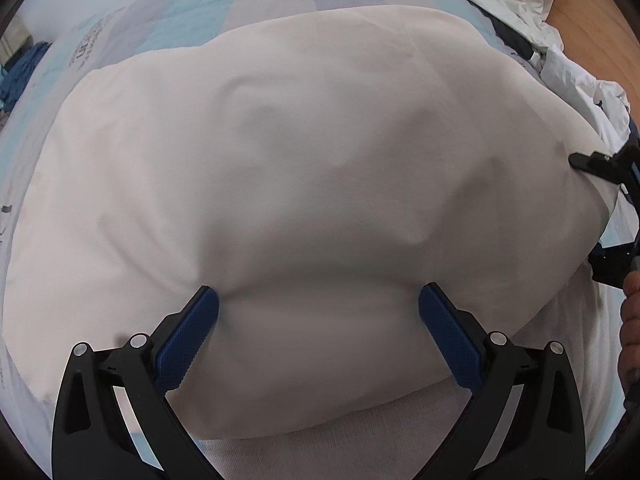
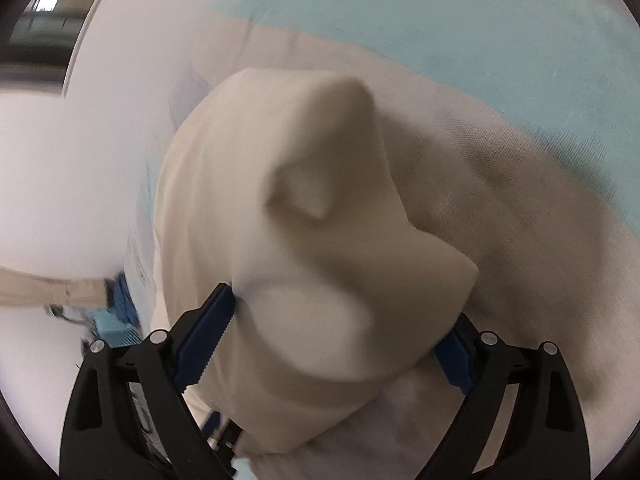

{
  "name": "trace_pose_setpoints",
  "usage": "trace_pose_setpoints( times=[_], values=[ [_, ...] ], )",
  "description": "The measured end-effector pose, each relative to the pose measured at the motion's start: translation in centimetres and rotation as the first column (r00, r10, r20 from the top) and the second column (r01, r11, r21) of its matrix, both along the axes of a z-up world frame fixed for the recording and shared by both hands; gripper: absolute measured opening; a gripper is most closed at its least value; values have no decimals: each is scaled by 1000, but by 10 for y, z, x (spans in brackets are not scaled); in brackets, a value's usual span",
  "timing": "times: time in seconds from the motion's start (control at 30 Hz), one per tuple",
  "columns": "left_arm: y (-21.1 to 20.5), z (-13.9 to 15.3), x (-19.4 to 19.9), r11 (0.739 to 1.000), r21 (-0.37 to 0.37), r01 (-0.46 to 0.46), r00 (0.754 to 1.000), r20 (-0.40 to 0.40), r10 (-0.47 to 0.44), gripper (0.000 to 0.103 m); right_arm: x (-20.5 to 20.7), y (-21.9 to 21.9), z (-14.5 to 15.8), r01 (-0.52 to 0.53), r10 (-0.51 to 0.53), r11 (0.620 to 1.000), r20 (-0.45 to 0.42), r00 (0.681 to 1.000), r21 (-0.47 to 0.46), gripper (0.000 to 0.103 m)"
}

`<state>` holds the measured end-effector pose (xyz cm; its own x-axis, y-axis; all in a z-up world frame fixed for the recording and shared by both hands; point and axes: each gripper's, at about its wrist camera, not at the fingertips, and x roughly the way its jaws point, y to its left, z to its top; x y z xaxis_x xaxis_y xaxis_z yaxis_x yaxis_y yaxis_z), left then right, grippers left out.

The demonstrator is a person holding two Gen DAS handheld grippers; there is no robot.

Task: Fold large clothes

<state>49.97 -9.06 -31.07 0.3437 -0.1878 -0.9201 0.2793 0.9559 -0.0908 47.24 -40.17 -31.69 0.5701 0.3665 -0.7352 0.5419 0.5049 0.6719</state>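
Observation:
A bulky, folded cream garment point(image 1: 312, 168) lies on the bed and fills most of the left wrist view. My left gripper point(image 1: 319, 300) points steeply down at its near edge. Its jaws stand wide, and both blue pads point(image 1: 188, 344) dig into a raised mound of the cloth. At the garment's right end, my right gripper point(image 1: 600, 212) straddles the corner. In the right wrist view the right gripper point(image 2: 344, 308) has bunched, peaked cream garment point(image 2: 304, 184) filling its wide jaws. The left pad point(image 2: 208, 332) dents the cloth, and the right pad is partly covered by it.
The bedsheet point(image 1: 168, 24) is pale with turquoise bands. A crumpled white garment point(image 1: 532, 12) lies at the far right beside a wooden floor point(image 1: 592, 20), and a blue garment point(image 1: 24, 72) lies at the far left. A hand point(image 1: 630, 320) shows at the right edge.

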Motion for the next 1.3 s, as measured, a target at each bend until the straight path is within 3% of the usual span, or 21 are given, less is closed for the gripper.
trace_pose_setpoints(
  times=[0.03, 0.1, 0.2, 0.4, 0.57, 0.67, 0.8, 0.97, 1.07, 1.23, 1.3],
  values=[
    [0, 0, 0, 1000, -1, 0, 1000, 0, 0, 98, 1, 0, 1, 10, -10, 1000, 12, 1000, 9, 77],
    [-1, -1, 0, 1000, 0, 2, 1000, 2, -2, 98, 4, 5, 8, -9, 9, 1000, 29, 1000, -4, 58],
    [-2, -2, -1, 1000, 1, 0, 1000, 10, 0, 98, 4, 11, 15, -12, 13, 1000, 35, 999, -8, 46],
    [2, 8, -3, 1000, -5, -17, 999, 34, 17, 97, 14, 32, 55, -92, 103, 984, 66, 993, -151, 36],
    [38, 35, -2, 992, -3, -124, 990, 63, 124, 92, 24, 47, 85, -171, 197, 951, 79, 977, -258, 35],
    [57, 20, 4, 987, 25, -161, 987, 3, 161, 92, 27, 61, 100, -211, 253, 922, 92, 963, -324, 34],
    [52, 4, 6, 987, 69, -144, 990, 4, 144, 94, 27, 81, 118, -278, 352, 861, 103, 930, -425, 33],
    [53, -2, 11, 984, 59, -169, 985, -15, 170, 95, 30, 110, 141, -327, 443, 790, 114, 889, -518, 33],
    [61, 8, 12, 985, 25, -173, 985, -12, 174, 93, 33, 136, 159, -351, 505, 727, 112, 856, -591, 32],
    [114, 45, 13, 960, 58, -273, 958, 106, 266, 89, 39, 178, 183, -367, 596, 613, 104, 796, -700, 32],
    [139, 38, 20, 948, 53, -314, 948, 69, 310, 89, 40, 196, 190, -375, 640, 561, 100, 762, -738, 32]
  ],
)
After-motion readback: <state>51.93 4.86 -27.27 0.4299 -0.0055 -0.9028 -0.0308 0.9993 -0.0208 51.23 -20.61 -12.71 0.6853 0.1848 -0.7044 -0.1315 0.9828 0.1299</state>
